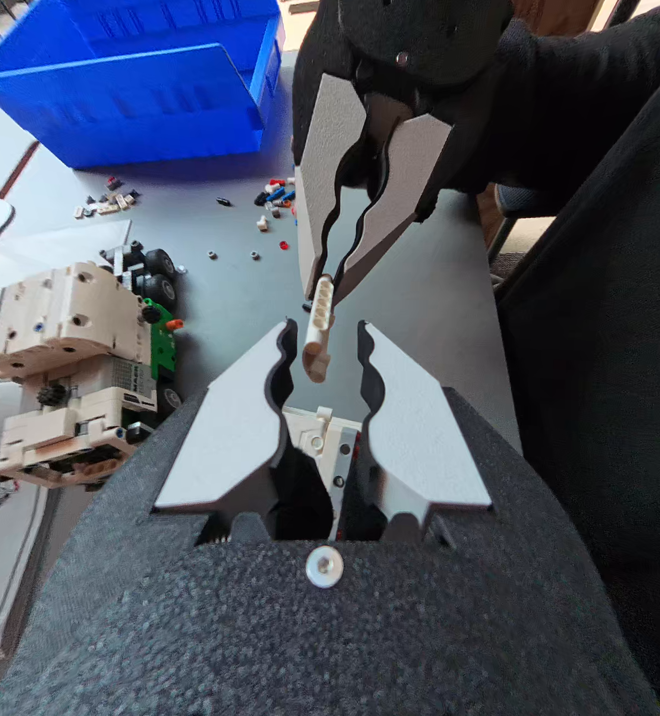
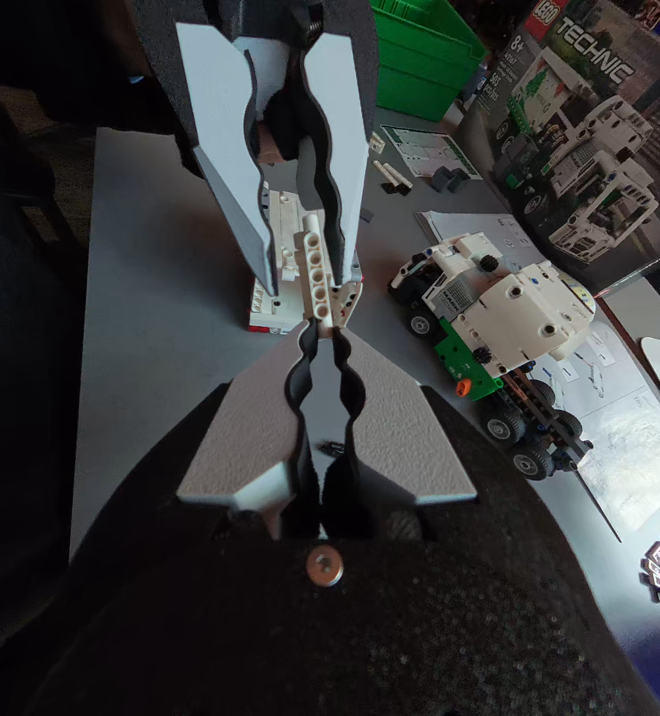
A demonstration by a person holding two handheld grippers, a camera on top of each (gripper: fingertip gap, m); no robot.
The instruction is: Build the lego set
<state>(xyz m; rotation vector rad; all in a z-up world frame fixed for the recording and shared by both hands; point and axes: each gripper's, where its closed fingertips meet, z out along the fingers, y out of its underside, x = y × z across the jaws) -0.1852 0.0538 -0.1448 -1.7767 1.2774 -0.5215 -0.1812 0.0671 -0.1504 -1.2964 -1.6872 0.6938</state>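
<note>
While right gripper (image 2: 324, 329) pinches only the white beam's (image 2: 316, 279) end, left gripper (image 1: 326, 323) jaws gape wide; beam may pivot or drop onto table (image 1: 235, 294).

The left gripper (image 1: 326, 323) stands open, with a white assembly (image 1: 326, 434) between its fingers. Opposite, the right gripper (image 1: 330, 281) pinches a white beam (image 1: 318, 314). A truck (image 1: 76, 364) sits left, a blue bin (image 1: 134, 85) far left.
</note>
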